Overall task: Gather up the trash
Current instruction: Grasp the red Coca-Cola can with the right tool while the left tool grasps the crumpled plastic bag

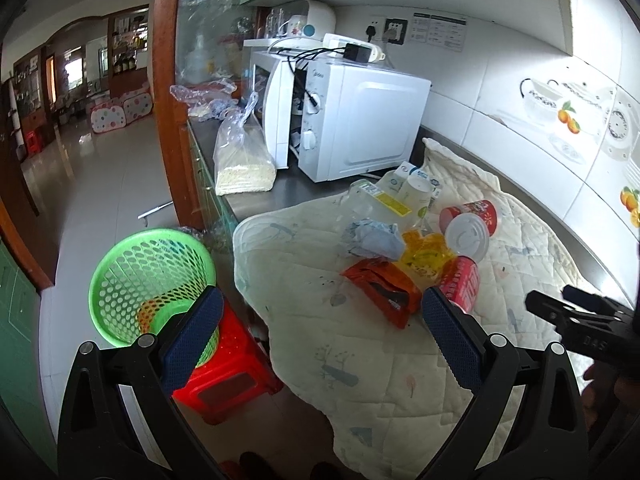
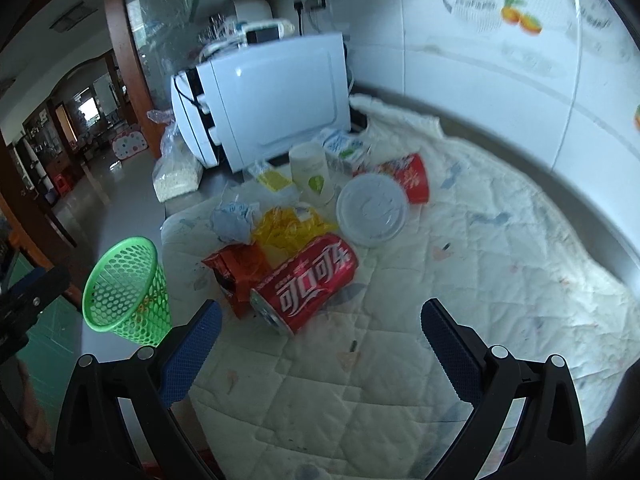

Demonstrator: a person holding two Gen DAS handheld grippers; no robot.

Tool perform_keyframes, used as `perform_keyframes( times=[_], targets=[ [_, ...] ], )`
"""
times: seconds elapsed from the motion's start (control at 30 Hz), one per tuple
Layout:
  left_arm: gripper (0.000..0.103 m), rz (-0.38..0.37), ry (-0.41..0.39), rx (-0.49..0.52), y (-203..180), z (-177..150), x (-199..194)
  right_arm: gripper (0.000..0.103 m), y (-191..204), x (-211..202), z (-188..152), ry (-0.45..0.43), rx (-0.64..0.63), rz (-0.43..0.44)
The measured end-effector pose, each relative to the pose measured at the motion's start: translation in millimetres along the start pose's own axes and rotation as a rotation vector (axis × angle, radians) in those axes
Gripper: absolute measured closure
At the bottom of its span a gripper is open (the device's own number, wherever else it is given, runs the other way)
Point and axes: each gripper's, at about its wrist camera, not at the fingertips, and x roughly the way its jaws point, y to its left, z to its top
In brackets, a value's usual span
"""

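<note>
**Both grippers empty, can up first**

I've got my right gripper [image 2: 320,316] spread wide with nothing between the pads, hovering above the quilt [image 2: 460,280] and lined up on the cola can [image 2: 306,282]. The can lies on its side, nearest of the heap, so I judge it the easy first grab: jaws either side of its round body.

My left gripper [image 1: 320,312] is just as wide and empty, held out over the counter edge, between the can and the green basket [image 1: 152,280]. That basket sits left of the can, off the counter on a red stool [image 1: 232,364], low enough to drop into.

Behind the can: an orange wrapper [image 2: 236,268] touching it, yellow plastic [image 2: 288,228], a blue wad [image 2: 232,220], then a lidded red cup [image 2: 384,196] tipped over, a white cup [image 2: 310,178] and a milk carton [image 2: 344,146]. Light, crumpled stuff, likely to slip if pinched loosely.

Nothing collected by me yet.
</note>
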Motion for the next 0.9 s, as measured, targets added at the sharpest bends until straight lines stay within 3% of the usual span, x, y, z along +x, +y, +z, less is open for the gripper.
perform_keyframes(
  times=[0.3, 0.4, 0.63, 0.9],
  targets=[
    [0.005, 0.014, 0.021, -0.044, 27.1, -3.6, 13.9, 0.009, -10.5, 60.1, 18.3, 0.152, 0.181, 0.043],
    [0.005, 0.013, 0.02, -0.05, 33.6, -3.3, 18.0, 0.019, -20.5, 79.5, 21.8, 0.207, 0.279, 0.084],
    [0.005, -0.003, 0.014, 0.01, 35.8, 6.0, 33.1, 0.022, -34.7, 115.9, 20.2, 0.327, 0.446, 0.147],
    [0.005, -0.114, 0.062, 0.111, 19.7, 22.4, 68.3, 0.028, -47.1, 147.9, 11.7, 0.396, 0.586, 0.234]
  ],
)
